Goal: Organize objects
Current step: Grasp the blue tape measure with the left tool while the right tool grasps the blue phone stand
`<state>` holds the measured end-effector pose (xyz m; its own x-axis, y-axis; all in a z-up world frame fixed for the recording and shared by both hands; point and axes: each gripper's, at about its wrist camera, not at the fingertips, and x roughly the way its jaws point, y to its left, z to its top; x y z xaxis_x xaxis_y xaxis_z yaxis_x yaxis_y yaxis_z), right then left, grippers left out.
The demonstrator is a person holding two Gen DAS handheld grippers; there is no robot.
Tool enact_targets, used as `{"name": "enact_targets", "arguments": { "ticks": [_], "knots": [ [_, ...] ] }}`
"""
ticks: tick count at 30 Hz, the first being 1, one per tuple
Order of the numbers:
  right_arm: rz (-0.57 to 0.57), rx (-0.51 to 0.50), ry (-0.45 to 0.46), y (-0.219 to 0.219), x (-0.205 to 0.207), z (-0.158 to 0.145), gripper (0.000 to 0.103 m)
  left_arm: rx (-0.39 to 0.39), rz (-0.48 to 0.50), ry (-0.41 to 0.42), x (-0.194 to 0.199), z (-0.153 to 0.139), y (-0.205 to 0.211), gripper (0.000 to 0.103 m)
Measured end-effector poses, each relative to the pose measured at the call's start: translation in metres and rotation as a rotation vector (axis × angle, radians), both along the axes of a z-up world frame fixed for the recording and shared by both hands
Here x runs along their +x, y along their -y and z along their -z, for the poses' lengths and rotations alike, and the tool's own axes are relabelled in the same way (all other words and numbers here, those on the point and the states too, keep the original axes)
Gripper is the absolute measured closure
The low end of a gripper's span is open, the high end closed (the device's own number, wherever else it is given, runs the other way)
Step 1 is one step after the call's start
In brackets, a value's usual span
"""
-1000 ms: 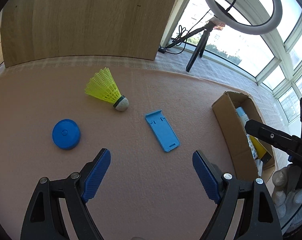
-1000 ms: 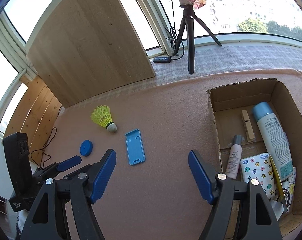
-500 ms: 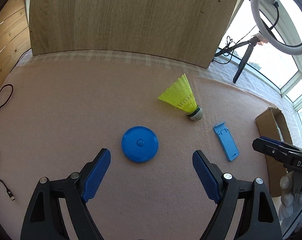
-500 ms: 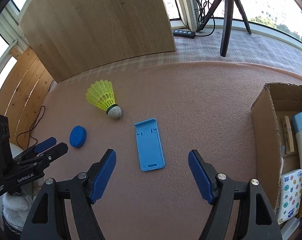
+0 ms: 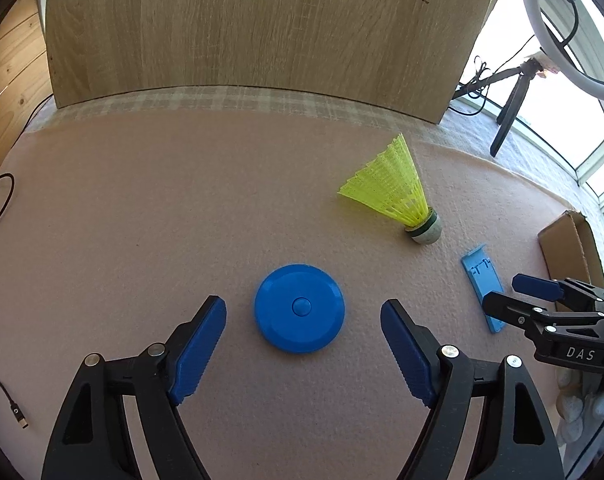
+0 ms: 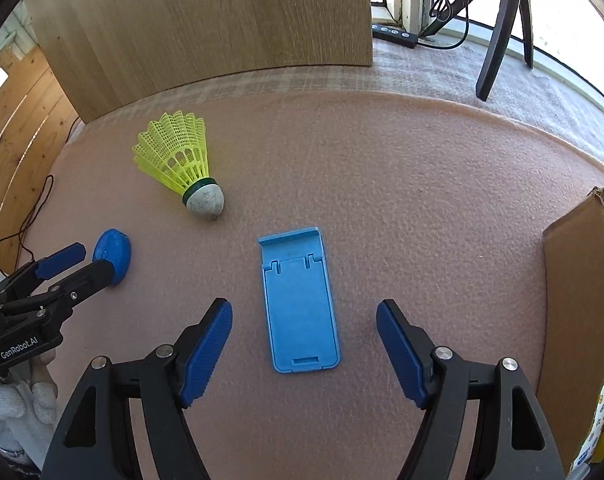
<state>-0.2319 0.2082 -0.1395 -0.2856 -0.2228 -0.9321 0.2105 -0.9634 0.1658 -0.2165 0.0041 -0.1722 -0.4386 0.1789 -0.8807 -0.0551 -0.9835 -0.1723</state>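
Two tools, both with jaws apart: my left tool (image 5: pixel 303 334) frames blue disc (image 5: pixel 300 307); my right tool (image 6: pixel 304 334) frames blue phone stand (image 6: pixel 298 300). Both lie mid-worktop (image 6: pixel 422 200), shuttlecock (image 6: pixel 182 164) nearer far edge.

Both tongs (image 5: pixel 303 328) (image 6: pixel 304 328) wide apart

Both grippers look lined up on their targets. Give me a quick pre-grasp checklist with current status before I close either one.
1. Left gripper open, blue disc between its fingers: ok.
2. Right gripper open, blue phone stand between its fingers: ok.
3. Fingers low enough to grip each item: cannot tell.
4. Yellow shuttlecock apart from both targets: ok.
5. The two grippers apart from each other: ok.
6. Room left in the cardboard box: cannot tell.
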Motion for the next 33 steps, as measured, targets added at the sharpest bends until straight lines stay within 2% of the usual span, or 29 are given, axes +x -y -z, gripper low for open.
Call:
{"name": "enact_targets", "arguments": {
  "ticks": [10,12,15,17,19,27,33],
  "knots": [
    [-0.045,0.098,-0.013,0.015,-0.002,0.004,0.032,-0.026,-0.002,0.023,-0.008,0.012,-0.002,0.035],
    [-0.051,0.113,-0.019,0.016,0.000,0.004,0.035,-0.035,0.002,0.019,-0.008,0.012,-0.004,0.039],
    [-0.062,0.136,-0.029,0.017,0.003,0.003,0.046,-0.042,0.010,0.013,-0.007,0.011,-0.006,0.049],
    [-0.069,0.146,-0.037,0.018,0.005,0.002,0.060,-0.040,0.017,0.013,-0.008,0.012,-0.007,0.049],
    [-0.073,0.137,-0.036,0.018,0.007,0.001,0.068,-0.039,0.021,0.011,-0.007,0.012,-0.008,0.049],
    [-0.074,0.096,-0.042,0.015,0.029,-0.001,0.070,-0.022,0.041,0.010,0.010,0.012,-0.018,0.049],
    [-0.019,0.015,-0.049,-0.004,0.058,-0.008,0.070,0.016,0.060,0.013,0.034,0.009,-0.030,0.049]
  ]
}}
